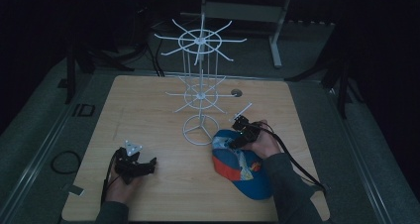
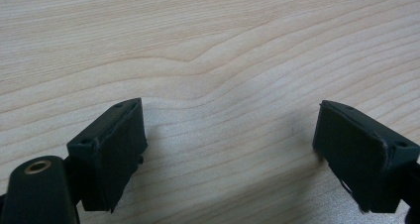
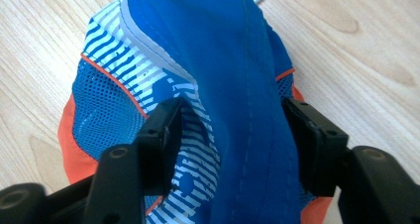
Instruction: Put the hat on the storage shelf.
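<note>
right gripper (image 3: 228, 135): jaws spread wide, set astride blue cap (image 3: 208, 85); blue crown fabric bunched between pads, whether pressed cannot be told. cap: blue with white stripes, mesh panel and orange trim, lying on wooden table (image 1: 148, 105) at near right, just beside round base of white wire rack (image 1: 200, 92). left gripper (image 2: 228, 149): jaws parted, nothing between, resting low over bare wood at near left, well apart from cap.

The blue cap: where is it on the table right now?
In the high view the blue cap lies near the table's front right, beside the white wire rack's ring base, with the right tool straddling it.
</note>
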